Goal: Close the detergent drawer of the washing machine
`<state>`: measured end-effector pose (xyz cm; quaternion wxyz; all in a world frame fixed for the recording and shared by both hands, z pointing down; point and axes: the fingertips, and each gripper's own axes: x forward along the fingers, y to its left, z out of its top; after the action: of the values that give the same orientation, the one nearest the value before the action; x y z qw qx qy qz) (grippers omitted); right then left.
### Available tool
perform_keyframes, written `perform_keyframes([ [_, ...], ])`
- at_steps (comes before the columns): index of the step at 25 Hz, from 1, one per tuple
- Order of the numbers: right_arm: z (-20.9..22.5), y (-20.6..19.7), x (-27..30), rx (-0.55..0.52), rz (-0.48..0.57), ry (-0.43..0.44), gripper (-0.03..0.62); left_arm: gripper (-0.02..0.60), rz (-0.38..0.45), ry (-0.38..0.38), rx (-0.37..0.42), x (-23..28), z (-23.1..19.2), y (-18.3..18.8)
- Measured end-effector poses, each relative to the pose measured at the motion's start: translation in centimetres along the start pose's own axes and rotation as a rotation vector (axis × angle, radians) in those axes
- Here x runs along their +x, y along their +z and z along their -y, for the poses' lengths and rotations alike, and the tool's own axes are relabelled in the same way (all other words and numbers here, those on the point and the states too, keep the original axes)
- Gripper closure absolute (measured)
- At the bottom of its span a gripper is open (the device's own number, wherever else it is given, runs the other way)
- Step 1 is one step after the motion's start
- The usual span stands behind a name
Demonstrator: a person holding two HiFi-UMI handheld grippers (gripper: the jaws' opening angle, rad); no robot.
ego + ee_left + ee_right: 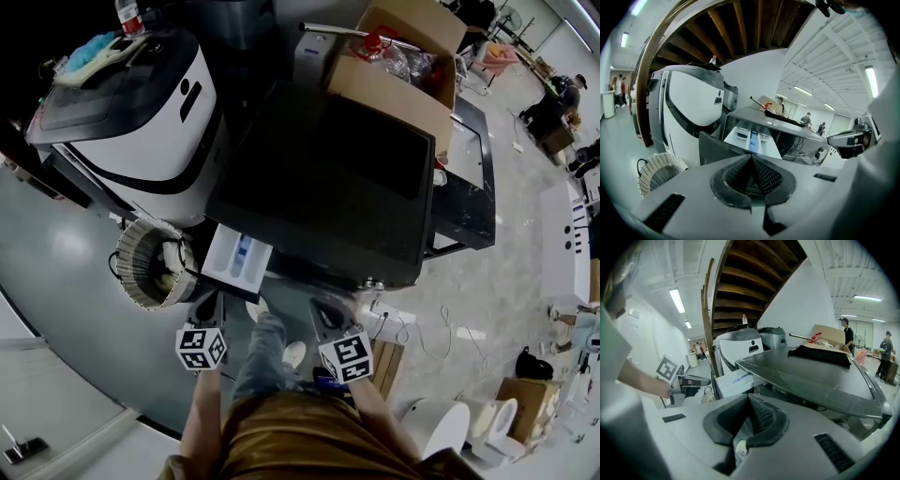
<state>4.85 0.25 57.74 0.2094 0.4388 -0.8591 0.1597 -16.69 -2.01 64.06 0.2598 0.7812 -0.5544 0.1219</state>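
1. Washing machine [328, 178]: dark flat top, centre of the head view. A cardboard box [398, 66] stands on its far end.
2. A white appliance [141, 103] stands close on the machine's left, with a bottle [129, 14] on top. A woven basket [150, 277] sits on the floor at its foot, just beside the drawer.
3. Detergent drawer [237, 262]: pulled out from the machine's front at its left end. It is nearer the left gripper than the right.
4. Left gripper [210, 307]: jaws pressed together on nothing. It is held just in front of the drawer's dark front panel and is not touching it.
5. Right gripper [321, 314]: jaws also together and empty. It is held off the machine's front, to the right of the drawer.
6. The person's leg and shoes are on the floor between the two grippers.
7. Hidden: the drawer's inner end is inside the housing. The machine's front is under its top in the head view. The left gripper's own body cuts off the lower front in its view.
8. Hard to read: what the compartments hold, apart from a blue insert in the middle one.
9. Drawer's long axis runs straight out from the machine's front toward the person, compartments facing up.
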Motion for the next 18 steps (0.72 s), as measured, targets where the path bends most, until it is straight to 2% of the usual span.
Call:
perform_keyframes([
  [18, 1.3, 0.2, 0.1, 0.008, 0.007, -0.005, 0.582, 0.557, 0.005, 0.026, -0.026, 0.1, 0.0, 0.1],
])
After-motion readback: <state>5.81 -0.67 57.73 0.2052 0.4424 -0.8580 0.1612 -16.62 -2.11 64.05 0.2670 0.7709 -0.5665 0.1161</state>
